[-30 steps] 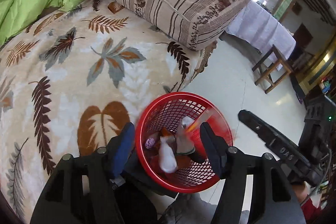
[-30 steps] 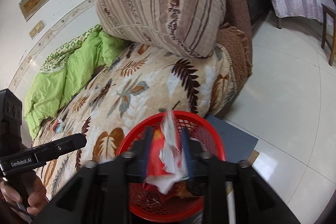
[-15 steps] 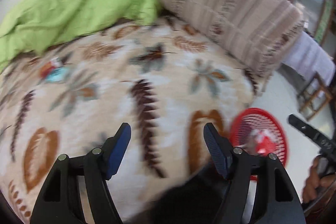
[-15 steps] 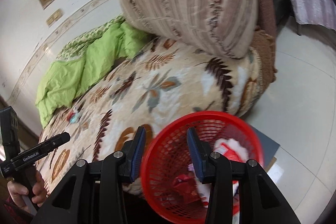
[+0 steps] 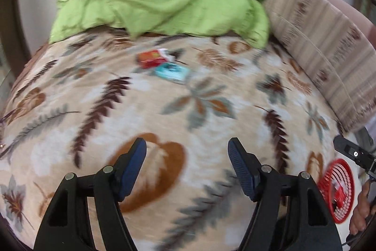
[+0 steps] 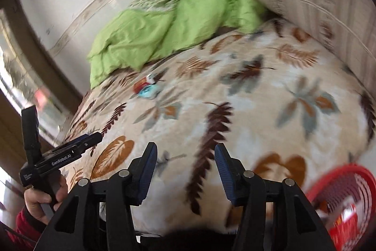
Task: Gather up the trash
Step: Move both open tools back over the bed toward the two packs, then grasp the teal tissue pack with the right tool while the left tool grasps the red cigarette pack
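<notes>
One legible label, "GenRobot.AI", on the left tool [image 6: 94, 139] beside the bed [image 6: 235, 109].

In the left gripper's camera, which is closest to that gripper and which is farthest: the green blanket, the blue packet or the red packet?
From the left gripper:
1. Blue packet, mid-bed, just ahead.
2. Red packet, touching it, slightly behind and left.
3. Green blanket, bunched by the wall.

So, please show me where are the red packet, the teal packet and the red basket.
red packet [image 5: 151, 58], left wrist view, middle of its red face.
teal packet [image 5: 172, 72], left wrist view, middle of its top face.
red basket [image 6: 347, 182], right wrist view, its mesh wall near the rim.
</notes>
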